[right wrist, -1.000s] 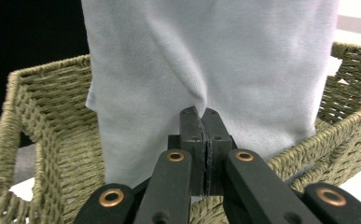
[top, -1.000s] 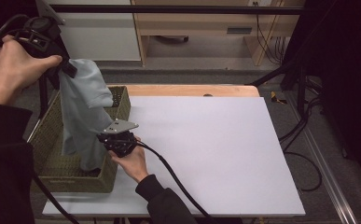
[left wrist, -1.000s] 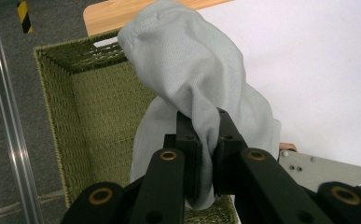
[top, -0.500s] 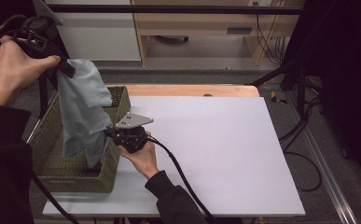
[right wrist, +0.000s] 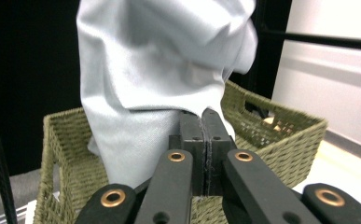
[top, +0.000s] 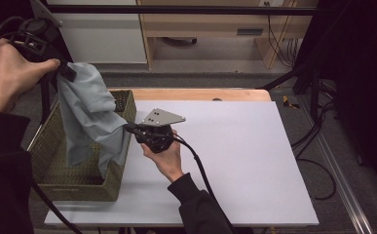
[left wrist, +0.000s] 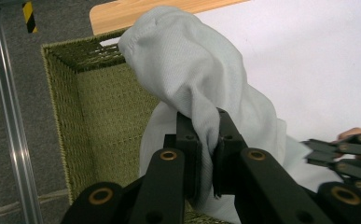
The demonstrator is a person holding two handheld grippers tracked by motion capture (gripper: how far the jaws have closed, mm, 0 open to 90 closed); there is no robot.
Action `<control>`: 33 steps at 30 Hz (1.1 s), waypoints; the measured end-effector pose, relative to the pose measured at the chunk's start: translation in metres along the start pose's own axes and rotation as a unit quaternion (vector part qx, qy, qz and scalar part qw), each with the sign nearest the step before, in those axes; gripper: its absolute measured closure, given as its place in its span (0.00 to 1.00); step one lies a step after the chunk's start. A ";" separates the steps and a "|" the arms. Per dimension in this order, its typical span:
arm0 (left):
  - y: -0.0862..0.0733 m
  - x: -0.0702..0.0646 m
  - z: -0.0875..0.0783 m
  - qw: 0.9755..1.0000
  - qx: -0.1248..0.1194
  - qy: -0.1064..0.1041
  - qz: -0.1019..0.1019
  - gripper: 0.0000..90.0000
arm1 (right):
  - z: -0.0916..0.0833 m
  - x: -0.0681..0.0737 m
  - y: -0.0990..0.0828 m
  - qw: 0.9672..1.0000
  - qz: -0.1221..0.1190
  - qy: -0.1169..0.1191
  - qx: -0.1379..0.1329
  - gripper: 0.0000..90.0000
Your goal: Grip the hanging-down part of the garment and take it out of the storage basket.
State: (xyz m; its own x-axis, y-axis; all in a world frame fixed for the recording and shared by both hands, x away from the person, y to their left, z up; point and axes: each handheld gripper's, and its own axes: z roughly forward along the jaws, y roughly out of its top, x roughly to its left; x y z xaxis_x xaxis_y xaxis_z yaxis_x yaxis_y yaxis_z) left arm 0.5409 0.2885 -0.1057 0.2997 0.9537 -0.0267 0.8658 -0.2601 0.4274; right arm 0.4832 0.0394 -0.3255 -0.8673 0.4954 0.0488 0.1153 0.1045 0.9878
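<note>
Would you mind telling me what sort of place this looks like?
Probably a lab or workshop recording station: a white table, loose cables on the floor, and plain cabinets behind.

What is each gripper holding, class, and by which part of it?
Both hold the grey cloth: the left gripper pinches a fold at its top, lifting it above the basket; the right gripper pinches its side edge lower down.

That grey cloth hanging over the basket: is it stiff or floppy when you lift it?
Probably floppy: the grey cloth hangs in loose folds from the left gripper and bunches where the right gripper pinches it. It looks light, held up by one small pinch. Its lower end droops into the woven basket.
</note>
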 end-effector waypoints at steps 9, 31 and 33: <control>0.000 -0.003 0.002 1.000 0.000 -0.003 0.003 0.92 | -0.035 -0.007 0.021 0.999 -0.015 -0.023 -0.023 1.00; 0.005 -0.019 0.007 1.000 0.000 -0.017 0.018 0.92 | -0.099 -0.019 0.056 0.994 -0.036 -0.075 -0.066 1.00; 0.005 -0.019 0.007 1.000 0.000 -0.018 0.019 0.92 | -0.101 -0.019 0.056 0.994 -0.037 -0.077 -0.062 1.00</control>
State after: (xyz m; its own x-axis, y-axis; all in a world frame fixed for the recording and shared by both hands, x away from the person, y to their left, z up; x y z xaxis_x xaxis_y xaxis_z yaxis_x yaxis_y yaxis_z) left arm 0.5426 0.2677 -0.1092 0.3463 0.9371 -0.0429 0.8539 -0.2960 0.4280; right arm 0.4572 -0.0511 -0.2562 -0.7860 0.6170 -0.0377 -0.0141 0.0431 0.9990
